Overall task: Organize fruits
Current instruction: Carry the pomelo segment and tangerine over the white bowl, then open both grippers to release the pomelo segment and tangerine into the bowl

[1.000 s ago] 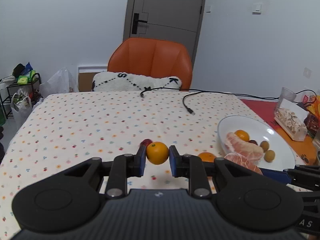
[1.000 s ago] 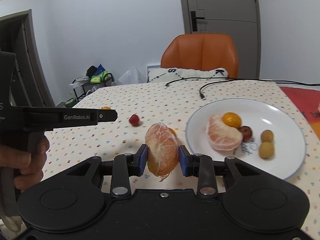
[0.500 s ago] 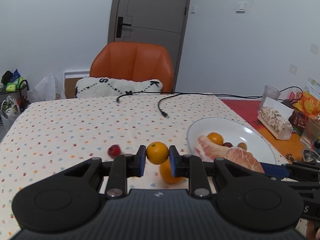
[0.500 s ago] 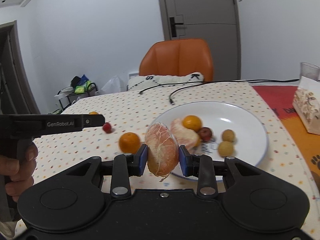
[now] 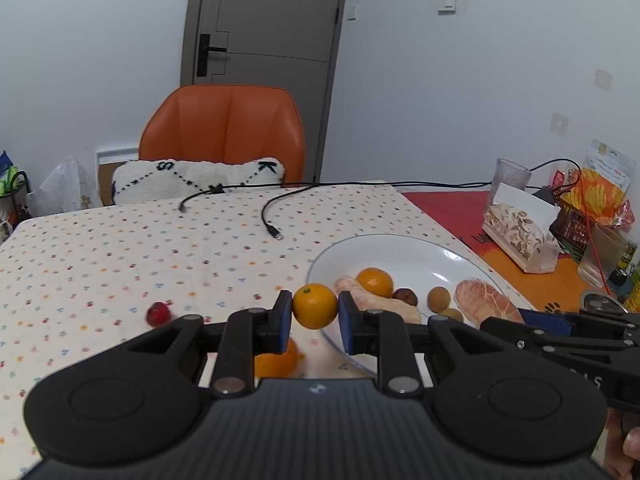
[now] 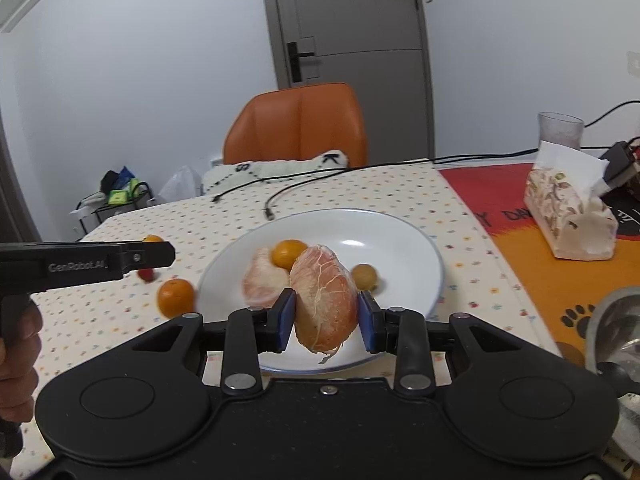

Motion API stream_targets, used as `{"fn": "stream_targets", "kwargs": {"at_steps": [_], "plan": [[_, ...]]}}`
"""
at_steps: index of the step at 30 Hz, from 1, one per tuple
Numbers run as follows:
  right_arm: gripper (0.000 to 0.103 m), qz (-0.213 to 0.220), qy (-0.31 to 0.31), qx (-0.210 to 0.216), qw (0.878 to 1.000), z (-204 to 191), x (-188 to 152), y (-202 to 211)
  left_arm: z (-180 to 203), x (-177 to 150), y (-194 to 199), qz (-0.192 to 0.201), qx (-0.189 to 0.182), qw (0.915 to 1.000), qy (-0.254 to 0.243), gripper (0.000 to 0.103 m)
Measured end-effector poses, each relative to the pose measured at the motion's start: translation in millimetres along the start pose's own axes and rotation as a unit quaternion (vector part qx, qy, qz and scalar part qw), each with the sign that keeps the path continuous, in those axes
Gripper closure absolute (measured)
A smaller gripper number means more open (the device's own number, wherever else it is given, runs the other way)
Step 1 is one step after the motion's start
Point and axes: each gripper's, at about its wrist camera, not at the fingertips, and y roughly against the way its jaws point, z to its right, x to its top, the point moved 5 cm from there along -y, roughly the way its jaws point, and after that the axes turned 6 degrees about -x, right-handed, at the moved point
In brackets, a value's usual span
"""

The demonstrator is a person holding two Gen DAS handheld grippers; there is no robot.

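Both grippers have come closer to the white plate than half a second ago; the plate now fills more of each view. The left gripper is closed on a small orange, which sits between its blue pads, in the air at the near left rim of the plate. The right gripper is closed on a peeled pomelo piece, held upright above the near part of the plate.

On the plate lie another peeled pomelo piece, a second orange, a dark red fruit and two small brown round fruits. On the dotted tablecloth, left of the plate, a third orange lies just beside the rim, and a small red fruit lies further left. Two black cables run over the far part of the cloth. Behind the table stands an orange chair with a white cushion. To the right of the plate a bag of snacks stands on a red and orange mat.
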Motion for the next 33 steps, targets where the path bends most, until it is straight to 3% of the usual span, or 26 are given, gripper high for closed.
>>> {"fn": "stream_targets", "kwargs": {"at_steps": [21, 27, 30, 33], "plan": [[0.071, 0.003, -0.016, -0.037, 0.999, 36, 10, -39, 16, -1, -46, -0.029, 0.001, 0.9995, -0.014, 0.08], [0.071, 0.018, -0.02, -0.045, 0.999, 40, 18, -39, 7, -2, -47, -0.035, 0.026, 0.999, -0.01, 0.071], [0.067, 0.022, -0.023, -0.045, 0.998, 40, 20, -39, 2, -2, -43, -0.033, 0.036, 0.9988, -0.008, 0.056], [0.053, 0.036, -0.026, -0.051, 0.998, 38, 21, -33, -2, 0, -36, -0.026, 0.044, 0.9987, -0.008, 0.041]]}}
